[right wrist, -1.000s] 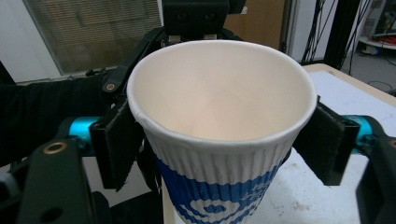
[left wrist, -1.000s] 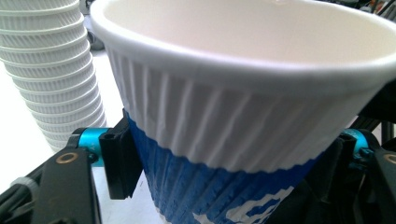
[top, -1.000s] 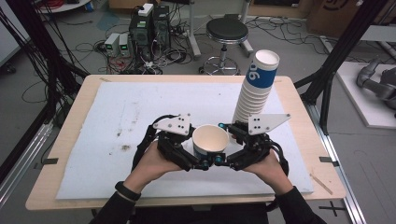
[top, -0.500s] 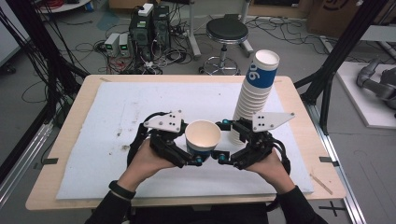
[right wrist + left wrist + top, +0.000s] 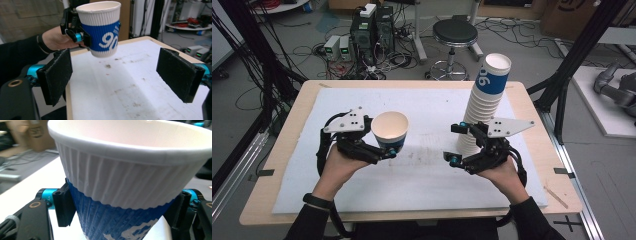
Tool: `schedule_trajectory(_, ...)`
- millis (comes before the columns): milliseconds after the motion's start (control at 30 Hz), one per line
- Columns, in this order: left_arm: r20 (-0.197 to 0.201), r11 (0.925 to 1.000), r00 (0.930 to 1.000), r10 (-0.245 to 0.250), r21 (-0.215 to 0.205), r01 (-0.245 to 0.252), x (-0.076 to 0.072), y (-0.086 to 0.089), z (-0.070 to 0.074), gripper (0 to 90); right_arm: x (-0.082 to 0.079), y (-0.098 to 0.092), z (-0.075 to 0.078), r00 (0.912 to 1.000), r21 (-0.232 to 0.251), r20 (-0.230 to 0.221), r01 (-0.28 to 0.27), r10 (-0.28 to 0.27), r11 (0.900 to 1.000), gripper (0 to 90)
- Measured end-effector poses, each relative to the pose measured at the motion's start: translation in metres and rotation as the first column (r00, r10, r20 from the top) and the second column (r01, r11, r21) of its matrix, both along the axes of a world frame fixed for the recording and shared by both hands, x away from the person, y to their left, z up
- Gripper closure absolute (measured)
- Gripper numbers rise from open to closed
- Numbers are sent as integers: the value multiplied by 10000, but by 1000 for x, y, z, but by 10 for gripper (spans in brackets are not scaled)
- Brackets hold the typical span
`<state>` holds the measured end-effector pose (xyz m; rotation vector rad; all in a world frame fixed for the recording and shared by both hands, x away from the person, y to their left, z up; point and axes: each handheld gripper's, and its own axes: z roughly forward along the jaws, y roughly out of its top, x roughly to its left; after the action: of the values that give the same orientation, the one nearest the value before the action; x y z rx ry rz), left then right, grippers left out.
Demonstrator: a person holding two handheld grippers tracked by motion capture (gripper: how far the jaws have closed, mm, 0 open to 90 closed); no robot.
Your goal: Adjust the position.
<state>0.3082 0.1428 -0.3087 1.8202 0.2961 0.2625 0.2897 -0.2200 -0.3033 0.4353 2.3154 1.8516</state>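
Cups: one loose cup [image 5: 389,131], one stack [image 5: 484,102] near the tabletop's [image 5: 282,165] far right corner.
Left gripper [image 5: 384,152]: clamps the cup, aloft.
Right gripper [image 5: 457,145]: jaws wide, empty.
Room: middle open.

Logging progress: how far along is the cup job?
Done: one cup is off the stack. In hand: the left tool clamps it by its blue band, held above the white mat; the right tool is open with nothing between its jaws. Left: setting it down; the stack remains tall.
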Motion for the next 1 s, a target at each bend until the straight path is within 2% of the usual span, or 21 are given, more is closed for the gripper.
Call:
schedule_trajectory(100, 25, 9983, 9983, 579, -98, -579, 4, 13, -7, 256, 1, -2, -2, 9998, -87, 87, 205, -204, 9998, 137)
schedule_trajectory(133, -5, 9957, 9958, 917, -108, -917, 6, 23, -13, 257, 3, -4, -3, 9992, -150, 119, 375, -373, 9992, 138)
schedule_trajectory(200, -88, 9944, 9944, 1051, -122, -1052, 8, 28, -15, 257, 4, -5, -5, 9988, -192, 143, 481, -478, 9987, 143)
schedule_trajectory(267, -121, 9873, 9875, 1570, -235, -1573, 10, 40, -24, 258, 5, -7, -7, 9983, -233, 128, 575, -572, 9981, 144)
schedule_trajectory(300, -121, 9873, 9875, 1570, -235, -1573, 10, 40, -24, 258, 5, -7, -7, 9983, -233, 128, 575, -572, 9981, 144)
schedule_trajectory(467, -191, 9721, 9724, 2327, -249, -2332, 12, 55, -35, 258, 7, -13, -9, 9962, -193, 158, 864, -861, 9961, 144)
schedule_trajectory(567, -179, 9660, 9663, 2568, -249, -2572, 12, 59, -40, 258, 8, -16, -11, 9948, -216, 203, 1002, -998, 9947, 144)
schedule_trajectory(600, -214, 9623, 9623, 2711, -182, -2715, 12, 61, -43, 258, 9, -18, -12, 9929, -261, 240, 1168, -1162, 9928, 144)
schedule_trajectory(633, -214, 9623, 9623, 2711, -182, -2715, 12, 61, -43, 258, 10, -18, -13, 9926, -259, 226, 1202, -1196, 9924, 145)
schedule_trajectory(767, -293, 9541, 9540, 2985, -183, -2991, 13, 65, -49, 258, 12, -21, -16, 9892, -280, 249, 1449, -1443, 9890, 144)
schedule_trajectory(1000, -333, 9521, 9523, 3034, -301, -3043, 13, 68, -49, 258, 13, -23, -16, 9873, -272, 252, 1575, -1568, 9871, 144)
